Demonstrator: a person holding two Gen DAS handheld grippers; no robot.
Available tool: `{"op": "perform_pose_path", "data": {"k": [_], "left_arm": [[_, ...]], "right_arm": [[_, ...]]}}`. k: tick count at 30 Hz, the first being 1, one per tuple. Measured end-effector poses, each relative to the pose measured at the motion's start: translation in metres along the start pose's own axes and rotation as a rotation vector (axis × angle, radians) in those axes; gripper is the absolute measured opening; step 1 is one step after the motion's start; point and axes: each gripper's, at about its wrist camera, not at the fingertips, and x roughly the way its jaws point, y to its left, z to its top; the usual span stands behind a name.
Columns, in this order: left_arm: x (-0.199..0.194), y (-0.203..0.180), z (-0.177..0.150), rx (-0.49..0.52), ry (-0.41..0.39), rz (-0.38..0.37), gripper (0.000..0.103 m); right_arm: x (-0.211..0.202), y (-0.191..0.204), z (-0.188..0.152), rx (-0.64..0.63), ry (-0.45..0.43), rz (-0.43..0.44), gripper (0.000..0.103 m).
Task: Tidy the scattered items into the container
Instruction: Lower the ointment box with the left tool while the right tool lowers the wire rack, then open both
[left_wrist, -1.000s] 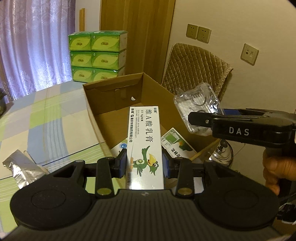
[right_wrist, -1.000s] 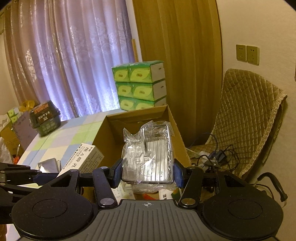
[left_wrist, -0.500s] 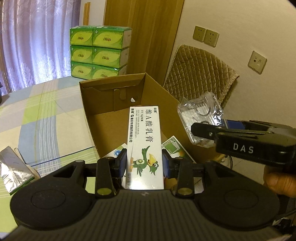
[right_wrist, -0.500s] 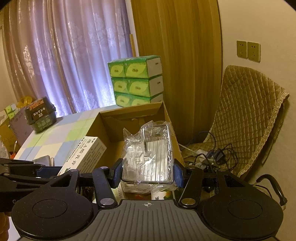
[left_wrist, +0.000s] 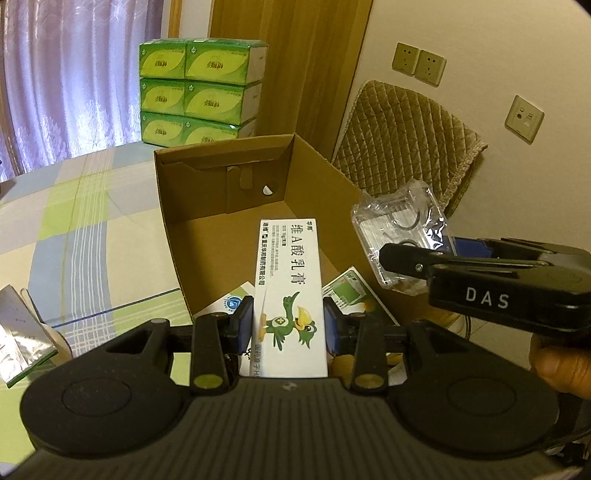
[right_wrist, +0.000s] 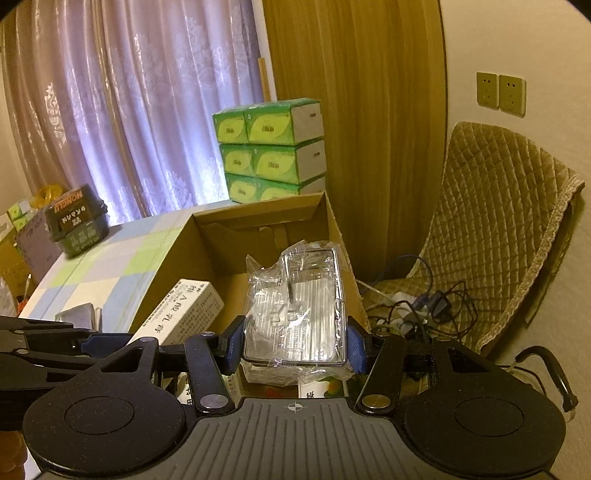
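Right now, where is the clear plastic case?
The clear plastic case is clamped in the right claw, held over the right side of the open cardboard box, beside the white ointment box.

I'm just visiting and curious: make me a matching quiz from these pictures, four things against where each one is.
Things:
1. white ointment box
2. clear plastic case
3. green tissue packs
4. cardboard box

Places:
a. stacked by the curtain
b. open on the checked tablecloth
c. clamped in the left gripper
d. clamped in the right gripper

Pairs: 1-c, 2-d, 3-a, 4-b
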Motion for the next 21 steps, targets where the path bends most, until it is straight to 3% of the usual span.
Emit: {"op": "perform_pose_path", "data": {"k": [21], "left_arm": [[0.0096, 0.0101, 0.0048, -0.044, -0.009, 0.029, 0.034]], "right_arm": [[0.0099, 0.0032, 0.0051, -0.012, 0.001, 0.006, 0.056]]}}
